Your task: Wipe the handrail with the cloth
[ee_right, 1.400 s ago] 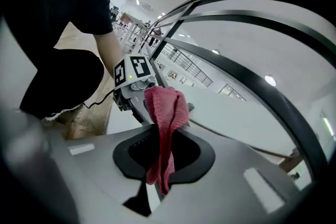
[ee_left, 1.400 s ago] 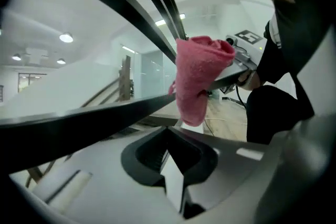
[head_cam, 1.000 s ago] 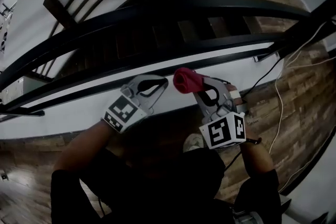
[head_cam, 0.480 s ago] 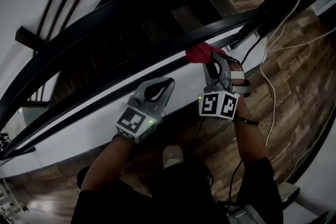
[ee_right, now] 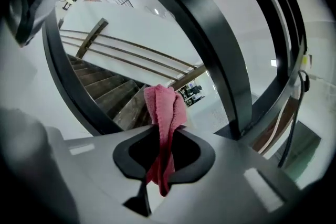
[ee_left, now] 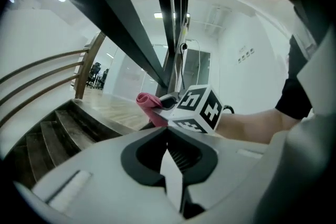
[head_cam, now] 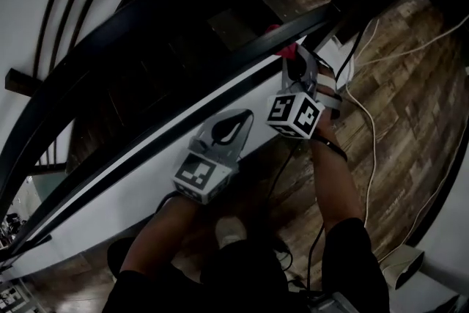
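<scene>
Handrail (head_cam: 154,11), dark and curved, runs from lower left to upper right of the head view. Left gripper (head_cam: 231,124), at centre, is closed and empty. Right gripper (head_cam: 292,64) clamps the red cloth (head_cam: 282,48) at the rail, upper right.

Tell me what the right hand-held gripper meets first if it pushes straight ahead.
Probably the dark handrail, led by the pink cloth clamped in the right hand-held gripper. Depth is unclear: dead ahead shows a gap toward the stairs.
</scene>
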A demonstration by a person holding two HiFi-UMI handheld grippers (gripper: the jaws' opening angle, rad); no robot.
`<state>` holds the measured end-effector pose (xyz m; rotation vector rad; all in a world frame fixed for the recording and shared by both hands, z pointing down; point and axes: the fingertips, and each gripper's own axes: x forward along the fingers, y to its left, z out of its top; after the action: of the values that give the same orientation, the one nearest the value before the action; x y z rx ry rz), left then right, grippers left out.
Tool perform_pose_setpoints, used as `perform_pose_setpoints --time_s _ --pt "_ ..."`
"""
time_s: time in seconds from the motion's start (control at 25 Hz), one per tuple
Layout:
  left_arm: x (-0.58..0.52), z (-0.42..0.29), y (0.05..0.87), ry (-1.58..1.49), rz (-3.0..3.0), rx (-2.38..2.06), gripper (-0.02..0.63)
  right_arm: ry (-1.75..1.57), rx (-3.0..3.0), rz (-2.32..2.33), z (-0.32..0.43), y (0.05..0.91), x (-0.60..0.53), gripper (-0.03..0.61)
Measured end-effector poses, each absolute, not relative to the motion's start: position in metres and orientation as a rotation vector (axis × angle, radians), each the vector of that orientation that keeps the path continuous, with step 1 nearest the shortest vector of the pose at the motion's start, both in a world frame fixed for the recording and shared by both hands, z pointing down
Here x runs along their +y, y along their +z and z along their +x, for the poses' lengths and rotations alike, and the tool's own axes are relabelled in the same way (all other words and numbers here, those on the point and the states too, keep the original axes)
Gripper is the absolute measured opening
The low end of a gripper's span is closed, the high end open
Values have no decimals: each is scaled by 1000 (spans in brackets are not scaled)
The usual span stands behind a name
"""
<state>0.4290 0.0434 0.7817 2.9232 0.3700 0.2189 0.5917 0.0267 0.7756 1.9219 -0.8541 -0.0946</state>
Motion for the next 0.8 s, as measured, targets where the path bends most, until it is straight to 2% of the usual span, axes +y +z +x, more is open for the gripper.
perform_pose_setpoints --time_s 0.32,0.8 --pt "47 463 783 258 2921 234 0 8 -825 1950 631 795 37 41" --pt "42 443 794 347 2953 219 0 199 -917 2019 638 808 37 40"
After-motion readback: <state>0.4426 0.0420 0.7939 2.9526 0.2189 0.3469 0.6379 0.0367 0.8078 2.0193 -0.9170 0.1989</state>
